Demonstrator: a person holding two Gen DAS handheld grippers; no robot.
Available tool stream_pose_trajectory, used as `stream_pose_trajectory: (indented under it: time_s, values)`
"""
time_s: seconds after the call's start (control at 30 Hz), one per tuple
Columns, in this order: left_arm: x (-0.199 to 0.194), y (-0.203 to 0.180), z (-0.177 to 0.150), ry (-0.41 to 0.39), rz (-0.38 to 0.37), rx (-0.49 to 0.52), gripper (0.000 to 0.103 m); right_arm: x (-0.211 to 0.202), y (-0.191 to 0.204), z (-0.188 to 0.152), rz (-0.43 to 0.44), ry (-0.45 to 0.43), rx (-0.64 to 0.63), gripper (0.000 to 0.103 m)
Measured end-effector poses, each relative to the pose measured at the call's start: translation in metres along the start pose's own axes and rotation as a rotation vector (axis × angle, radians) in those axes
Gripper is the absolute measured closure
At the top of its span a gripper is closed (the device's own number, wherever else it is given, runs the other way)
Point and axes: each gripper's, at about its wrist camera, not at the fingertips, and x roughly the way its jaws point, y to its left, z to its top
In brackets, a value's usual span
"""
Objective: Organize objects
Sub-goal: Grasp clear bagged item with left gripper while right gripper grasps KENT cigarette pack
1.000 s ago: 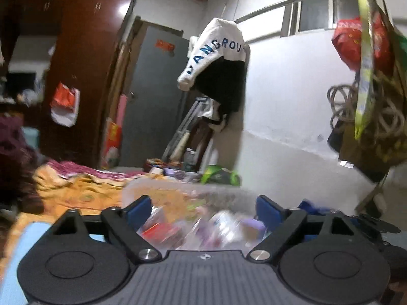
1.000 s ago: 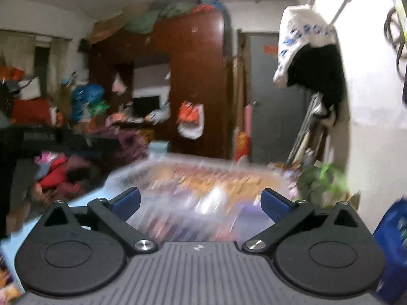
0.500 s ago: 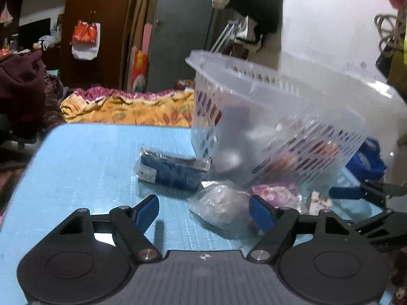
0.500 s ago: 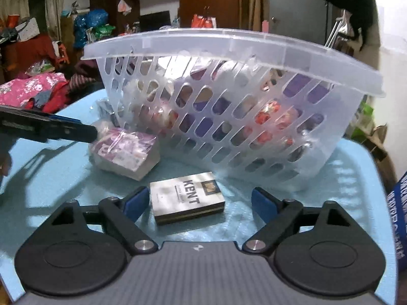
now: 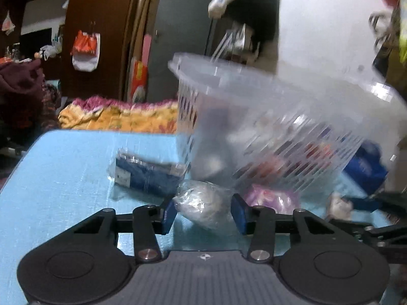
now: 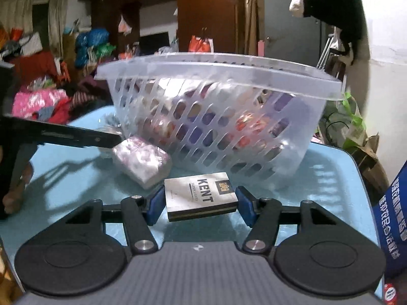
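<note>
On the light blue table (image 5: 63,178), my left gripper (image 5: 203,214) has its jaws closing on a whitish bundle in clear plastic wrap (image 5: 201,202); both blue pads touch its sides. My right gripper (image 6: 199,204) is closing too, its pads against the two ends of a silver Kent cigarette pack (image 6: 201,193) lying flat. Just behind both stands a clear slotted plastic basket (image 6: 216,68) holding several small packets. A pink-purple wrapped packet (image 6: 141,157) lies at the basket's foot between the two grippers. A dark blue wrapped pack (image 5: 147,175) lies left of the basket.
A blue printed bag (image 6: 396,216) hangs past the table's right edge. A person's hand (image 6: 15,198) shows at the far left, under the left gripper's black finger (image 6: 76,134). Bedding, clothes and a brown wardrobe crowd the room behind. A white wall is on the right.
Both grippers dropped from facing the room down to the table. Their jaws narrowed from wide apart onto the wrapped bundle and the Kent pack.
</note>
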Motion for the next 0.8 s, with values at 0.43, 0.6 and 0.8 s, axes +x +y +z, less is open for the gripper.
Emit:
stream_pose_trajectory:
  time_s: [0.43, 0.6, 0.8]
  values:
    - [-0.051, -0.011, -0.019, -0.244, -0.162, 0.029, 0.053, -0.018, -0.003, -0.001, -0.026, -0.16, 0.038, 0.04]
    - [-0.051, -0.01, -0.018, -0.257, -0.164, 0.027, 0.053, -0.029, -0.005, -0.004, -0.022, -0.242, 0.05, 0.04]
    - [-0.05, -0.008, -0.018, -0.254, -0.161, 0.024, 0.053, -0.035, -0.002, -0.006, -0.019, -0.308, 0.051, 0.04]
